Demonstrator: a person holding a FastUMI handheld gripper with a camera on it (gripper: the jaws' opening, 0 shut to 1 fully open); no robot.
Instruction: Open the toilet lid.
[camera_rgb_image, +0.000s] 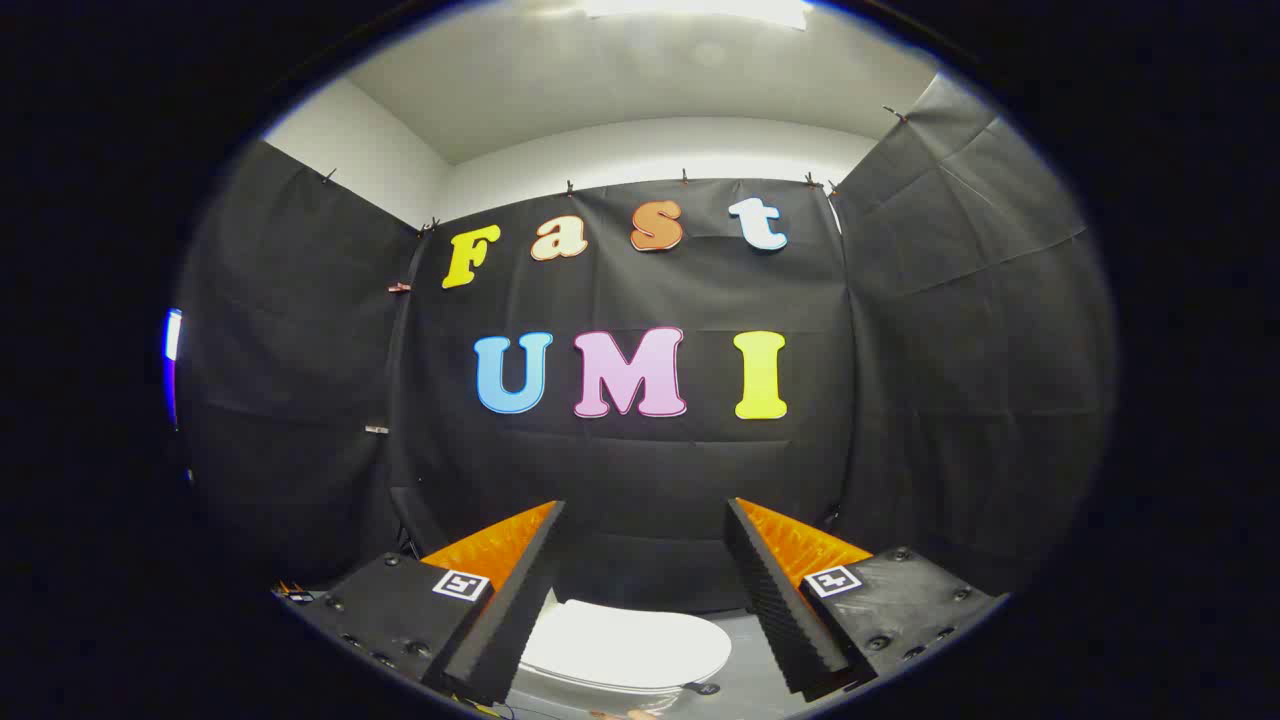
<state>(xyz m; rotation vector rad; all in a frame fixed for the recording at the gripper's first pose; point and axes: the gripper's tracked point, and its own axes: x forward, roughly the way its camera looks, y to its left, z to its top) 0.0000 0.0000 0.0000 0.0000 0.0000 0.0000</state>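
A white toilet lid lies flat and closed, low down between and below my two fingers. My gripper is open, held well above the lid, its fingers spread wide with nothing between them. The fingertips point at the black cloth wall beyond. The lid's left part is hidden behind the left finger.
Black cloth walls close the booth at the back and on both sides. A grey floor shows around the toilet. A small dark round object lies on the floor just by the lid's right edge.
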